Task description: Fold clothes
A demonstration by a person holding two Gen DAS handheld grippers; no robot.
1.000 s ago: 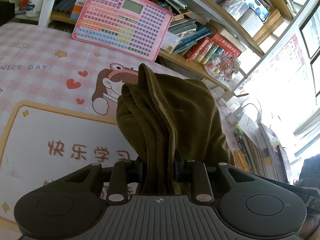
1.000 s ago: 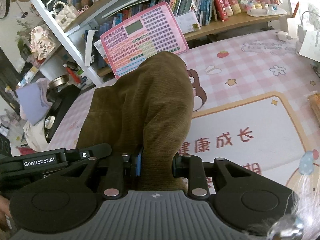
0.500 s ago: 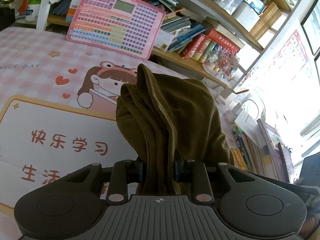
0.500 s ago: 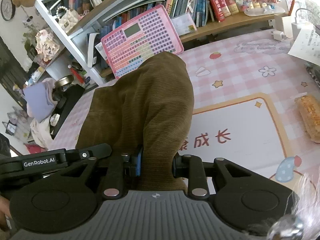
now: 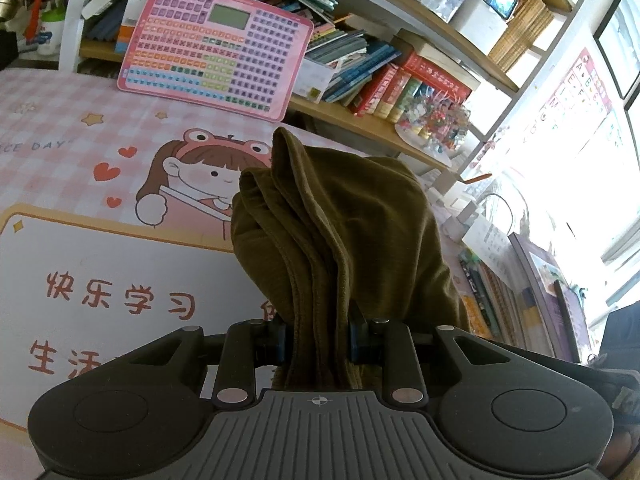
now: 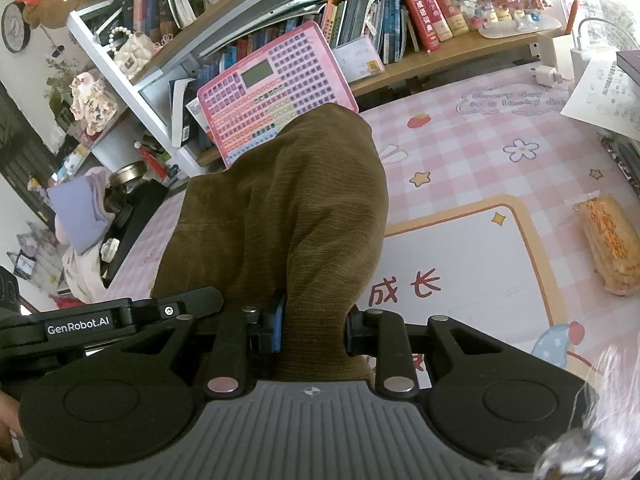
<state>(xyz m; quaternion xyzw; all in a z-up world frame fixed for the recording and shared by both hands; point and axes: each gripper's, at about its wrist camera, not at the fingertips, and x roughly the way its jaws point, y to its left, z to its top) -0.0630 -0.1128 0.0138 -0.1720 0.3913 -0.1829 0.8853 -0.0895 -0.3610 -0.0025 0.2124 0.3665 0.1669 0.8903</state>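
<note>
An olive-brown garment (image 5: 344, 224) is bunched in several folds and held up over the pink desk mat. My left gripper (image 5: 317, 338) is shut on one bundle of its layers, which rise in front of the camera. In the right wrist view the same garment (image 6: 288, 216) drapes away toward the left, and my right gripper (image 6: 314, 332) is shut on another part of it. The body of the left gripper shows at the left edge of that view. The cloth hides the fingertips of both grippers.
A pink checked desk mat (image 5: 80, 136) with cartoon prints covers the table. A pink keyboard-like toy board (image 5: 216, 48) leans against a bookshelf (image 6: 384, 20) full of books. A wrapped snack (image 6: 608, 240) lies at the right; papers and chargers sit at the far right.
Both grippers have drawn back together toward the near side of the table with the garment in them. More of the mat and the snack packet show now.
</note>
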